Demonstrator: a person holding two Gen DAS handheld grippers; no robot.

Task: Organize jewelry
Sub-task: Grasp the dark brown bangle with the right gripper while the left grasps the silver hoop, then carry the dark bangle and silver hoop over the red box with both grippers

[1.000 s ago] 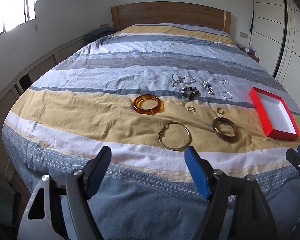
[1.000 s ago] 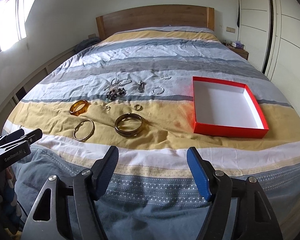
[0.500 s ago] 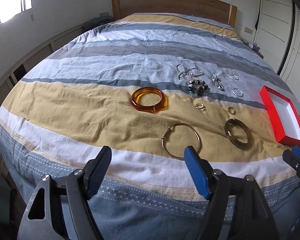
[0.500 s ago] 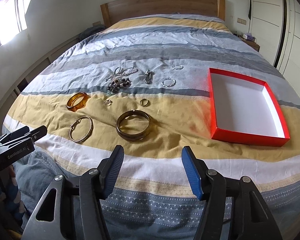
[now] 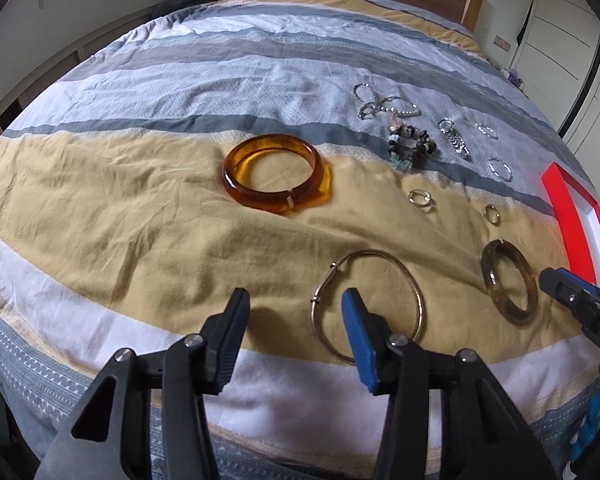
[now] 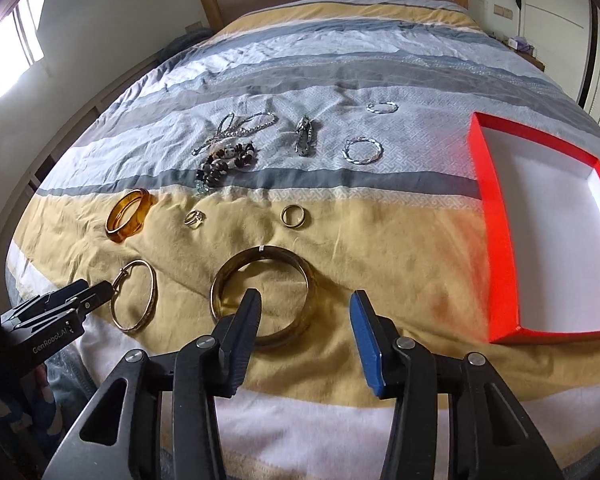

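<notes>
From my right wrist view, the box lies on the bed at three o'clock. Bangles sit at six, chains at twelve.

**Colleague:** Anything readable on your feeds?

**Me:** Only two bits, both white lettering on gripper bodies. In my right wrist view, the black plastic left gripper at the left edge carries "GenRoboLAI", as best I can read it.

**Colleague:** And the other feed?

**Me:** In my left wrist view, the black and blue right gripper at the right edge shows "DA", cut off by the frame. I can read nothing else.
</notes>
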